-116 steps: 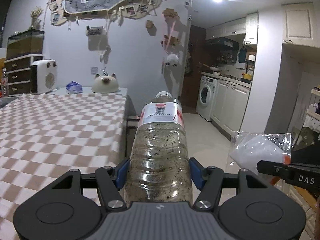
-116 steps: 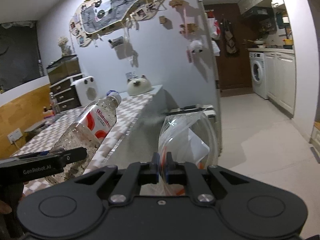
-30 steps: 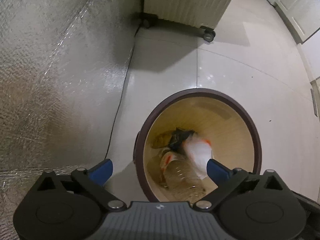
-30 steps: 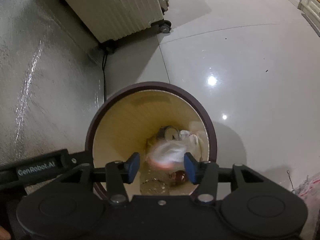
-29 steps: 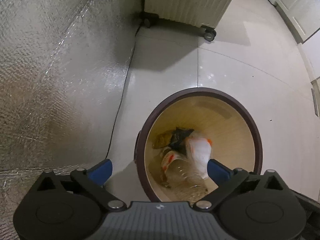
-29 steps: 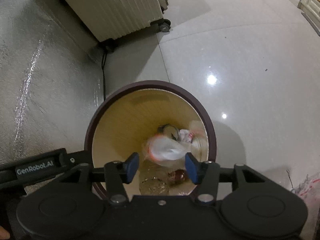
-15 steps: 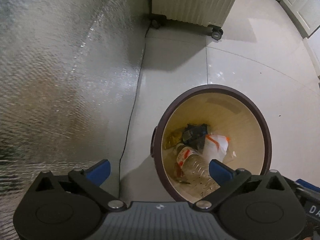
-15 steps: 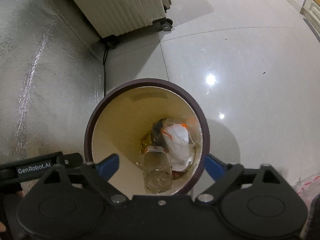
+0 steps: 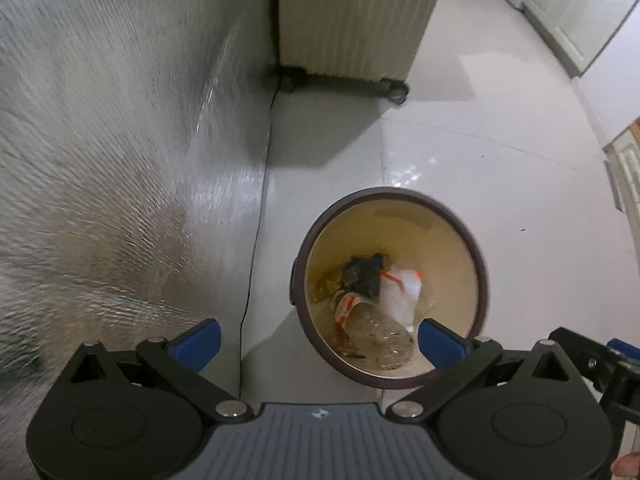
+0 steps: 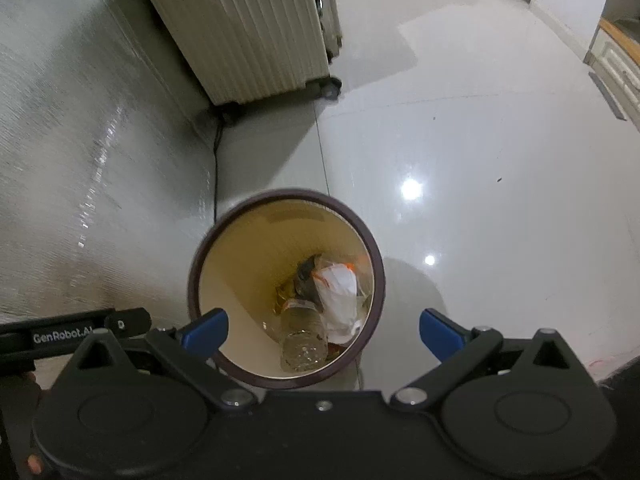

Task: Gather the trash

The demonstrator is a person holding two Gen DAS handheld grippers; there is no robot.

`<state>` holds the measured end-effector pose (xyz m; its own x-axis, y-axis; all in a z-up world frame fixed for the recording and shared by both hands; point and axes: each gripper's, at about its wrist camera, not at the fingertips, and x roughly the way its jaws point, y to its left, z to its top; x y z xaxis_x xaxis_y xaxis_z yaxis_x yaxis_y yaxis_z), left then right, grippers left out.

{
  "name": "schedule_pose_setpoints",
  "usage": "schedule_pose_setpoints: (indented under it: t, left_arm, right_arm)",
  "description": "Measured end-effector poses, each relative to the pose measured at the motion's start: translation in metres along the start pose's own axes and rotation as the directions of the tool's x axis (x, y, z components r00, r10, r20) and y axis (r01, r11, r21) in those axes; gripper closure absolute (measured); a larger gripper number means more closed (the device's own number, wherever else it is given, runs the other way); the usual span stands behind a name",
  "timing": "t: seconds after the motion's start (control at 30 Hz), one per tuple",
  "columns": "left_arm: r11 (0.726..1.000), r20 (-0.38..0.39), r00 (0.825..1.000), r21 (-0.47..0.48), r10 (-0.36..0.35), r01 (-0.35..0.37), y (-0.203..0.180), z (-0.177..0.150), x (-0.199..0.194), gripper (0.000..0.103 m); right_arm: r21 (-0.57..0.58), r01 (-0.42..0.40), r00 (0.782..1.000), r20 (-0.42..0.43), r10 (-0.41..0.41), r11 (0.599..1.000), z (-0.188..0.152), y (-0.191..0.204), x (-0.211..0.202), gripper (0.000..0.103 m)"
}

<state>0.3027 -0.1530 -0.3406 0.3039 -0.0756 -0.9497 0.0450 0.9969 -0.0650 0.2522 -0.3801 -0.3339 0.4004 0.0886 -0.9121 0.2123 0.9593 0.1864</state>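
A: Trash is sitting at the bottom of the bin (image 10: pixel 286 288) right now: a clear bottle (image 10: pixel 301 338) lying base toward the near rim, a white bag with orange trim (image 10: pixel 338 294) just right of it and touching it, and something dark (image 9: pixel 364 270) on the far side of both

B: And the tools, are they gripping anything?

A: No, the left tool (image 9: pixel 316 340) is hanging with its blue pads spread wide apart and nothing between them, and the right tool (image 10: pixel 322 330) is showing the same, wide apart and empty. Both are hovering above the bin's mouth

B: So how should this step be done well?

A: I'm judging the drop as done, so the job now is clearing away cleanly. Lifting straight up is looking safest, since the dark rim is sitting right under both sets of pads and a sideways swing could be tipping the bin

B: Anything nearby to watch?

A: A ribbed suitcase (image 10: pixel 248 32) on wheels is standing at the far side, well apart from the bin, and a thin cable (image 9: pixel 256 224) is running along the floor (image 10: pixel 480 160) by the silvery wall (image 9: pixel 100 152) on the left. Keeping both tools spread while rising is making sense, so nothing is getting snagged on the way to the next piece
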Motion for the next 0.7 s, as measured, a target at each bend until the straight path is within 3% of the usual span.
schedule_pose_setpoints:
  t: [0.43,0.7]
  left_arm:
    - [0.998,0.137,0.990,0.061,-0.034,0.026,-0.016,-0.022,-0.131,0.000]
    - [0.992,0.243,0.968,0.124,-0.060,0.031,-0.027,-0.039,-0.216,0.000]
  right_arm:
    - [0.028,-0.018,0.987,0.162,0.014,0.999,-0.013,-0.005,-0.126,0.001]
    - [0.020,-0.034,0.966,0.255,0.027,0.999,-0.018,0.003,-0.202,0.001]
